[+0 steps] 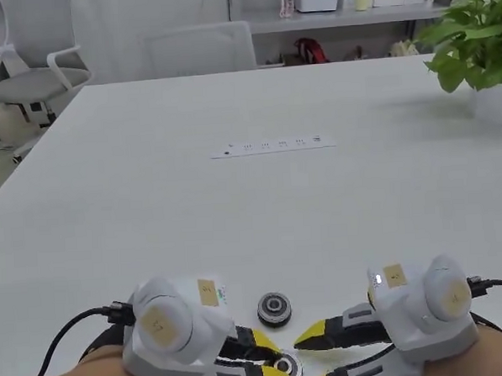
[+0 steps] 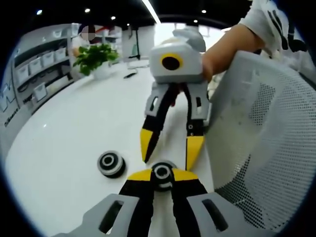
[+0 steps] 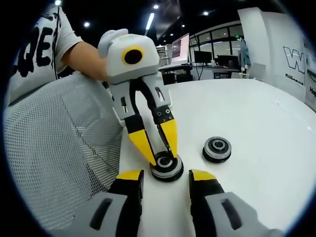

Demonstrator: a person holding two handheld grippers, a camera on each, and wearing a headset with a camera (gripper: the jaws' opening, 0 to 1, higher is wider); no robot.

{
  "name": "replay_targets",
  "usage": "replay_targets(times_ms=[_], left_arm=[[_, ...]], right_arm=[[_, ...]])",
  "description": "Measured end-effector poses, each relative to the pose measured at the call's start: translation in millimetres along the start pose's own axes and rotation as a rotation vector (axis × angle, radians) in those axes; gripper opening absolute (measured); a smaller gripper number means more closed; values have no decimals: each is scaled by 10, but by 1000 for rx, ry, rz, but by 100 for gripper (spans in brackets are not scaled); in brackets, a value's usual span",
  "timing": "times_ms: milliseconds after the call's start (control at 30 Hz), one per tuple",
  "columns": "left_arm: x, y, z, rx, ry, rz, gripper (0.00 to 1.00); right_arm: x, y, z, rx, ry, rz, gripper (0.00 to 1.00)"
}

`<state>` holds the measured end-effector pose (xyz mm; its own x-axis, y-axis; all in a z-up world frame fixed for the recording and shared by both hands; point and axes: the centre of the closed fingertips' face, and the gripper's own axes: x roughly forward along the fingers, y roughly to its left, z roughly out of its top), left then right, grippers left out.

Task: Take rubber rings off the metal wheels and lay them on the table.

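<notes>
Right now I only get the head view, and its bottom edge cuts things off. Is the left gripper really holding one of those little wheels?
Observer: Yes. In the left gripper view, the left gripper is shut on a wheel, with one yellow tip on each side.
Operator: And the other gripper?
Observer: In its own view, the right gripper is open. Its tips stand on either side of that wheel and are not closed on it.
Operator: What about the loose wheel?
Observer: The second wheel lies flat on the table. A dark band runs around its rim, and that looks like the rubber ring, not yet taken off.
</notes>
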<state>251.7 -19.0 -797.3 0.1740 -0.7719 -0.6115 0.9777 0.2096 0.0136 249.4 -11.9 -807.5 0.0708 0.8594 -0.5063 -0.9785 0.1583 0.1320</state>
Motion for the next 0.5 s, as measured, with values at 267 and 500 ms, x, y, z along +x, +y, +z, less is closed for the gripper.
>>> replay_targets(times_ms=[267, 500], left_arm=[[1, 2, 2, -1, -1, 3, 13], [4, 6, 4, -6, -4, 6, 13]], right_arm=[[56, -22, -1, 41, 14, -3, 27], [-22, -20, -69, 59, 26, -8, 20]])
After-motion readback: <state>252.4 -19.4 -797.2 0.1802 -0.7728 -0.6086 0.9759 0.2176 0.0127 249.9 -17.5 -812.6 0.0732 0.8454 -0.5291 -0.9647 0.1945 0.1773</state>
